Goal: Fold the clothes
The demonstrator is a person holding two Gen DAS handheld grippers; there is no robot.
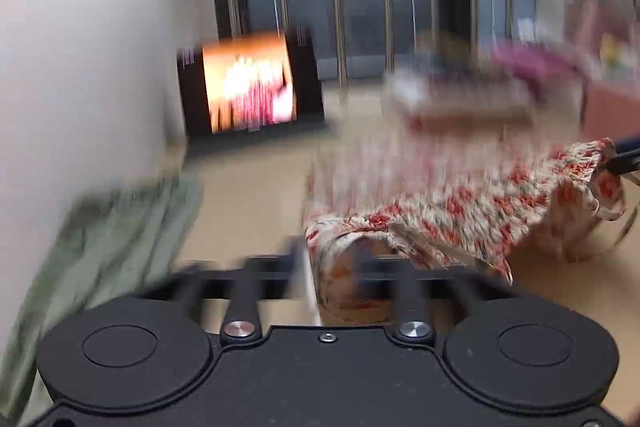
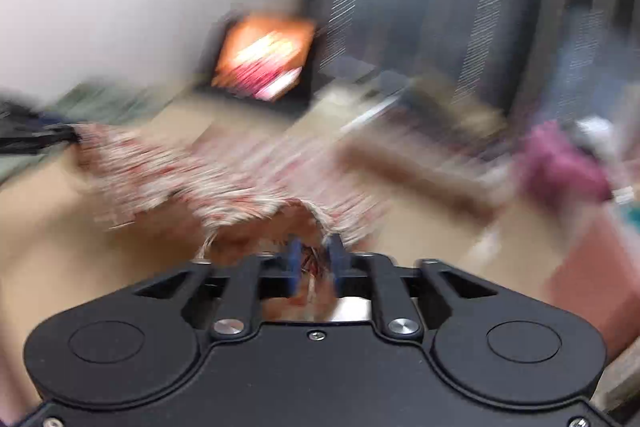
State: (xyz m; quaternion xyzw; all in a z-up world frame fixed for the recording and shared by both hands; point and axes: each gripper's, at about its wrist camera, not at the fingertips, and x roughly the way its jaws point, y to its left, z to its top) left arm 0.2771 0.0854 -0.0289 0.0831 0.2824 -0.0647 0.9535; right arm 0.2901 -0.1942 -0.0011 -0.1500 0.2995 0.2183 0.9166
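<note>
A floral red-and-cream garment [image 1: 460, 203] hangs lifted above the tan table [image 1: 256, 195], spread between both grippers. My left gripper [image 1: 332, 255] is at the garment's left corner. Its fingers are smeared by motion and look wide apart, with a fold of cloth between them; whether the pads press on it is unclear. In the right wrist view the left gripper [image 2: 60, 137] meets that corner of the garment [image 2: 224, 171]. My right gripper [image 2: 315, 251] has its blue pads close together on a bunched edge of the cloth. In the left wrist view it [image 1: 622, 161] is at the garment's far right corner.
A green cloth [image 1: 100, 239] lies at the table's left, by a white wall. A lit tablet screen [image 1: 250, 87] stands at the back. A blurred pile of clothes [image 1: 460, 91] and a magenta piece [image 2: 560, 163] sit at the back right.
</note>
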